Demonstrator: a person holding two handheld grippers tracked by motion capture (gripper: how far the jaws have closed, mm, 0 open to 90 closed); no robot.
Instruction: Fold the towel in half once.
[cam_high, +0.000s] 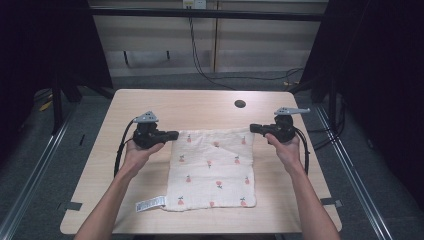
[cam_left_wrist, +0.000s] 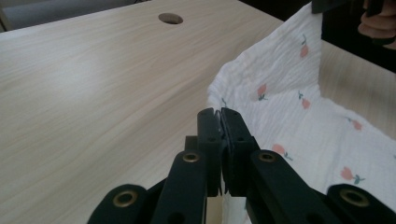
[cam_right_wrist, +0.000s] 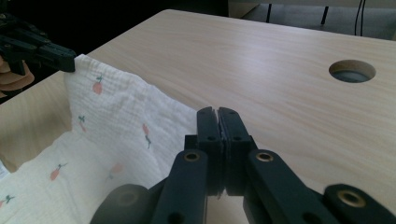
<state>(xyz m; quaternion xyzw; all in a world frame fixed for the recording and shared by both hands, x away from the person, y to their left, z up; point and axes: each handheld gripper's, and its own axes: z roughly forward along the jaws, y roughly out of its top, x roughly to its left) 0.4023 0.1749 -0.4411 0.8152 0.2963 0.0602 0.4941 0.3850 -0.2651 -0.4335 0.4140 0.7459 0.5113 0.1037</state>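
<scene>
**Hidden and cut off**

The cloth (cam_high: 212, 167) corners vanish inside both clamped claws — pinched fabric unseen. The label (cam_high: 150, 204) print is too small to read. In the left gripper view the cloth runs off the right edge.

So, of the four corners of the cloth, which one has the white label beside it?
The near left corner of the cloth: the white label sticks out from it. The two far corners are pinched by the left gripper and the right gripper.
</scene>
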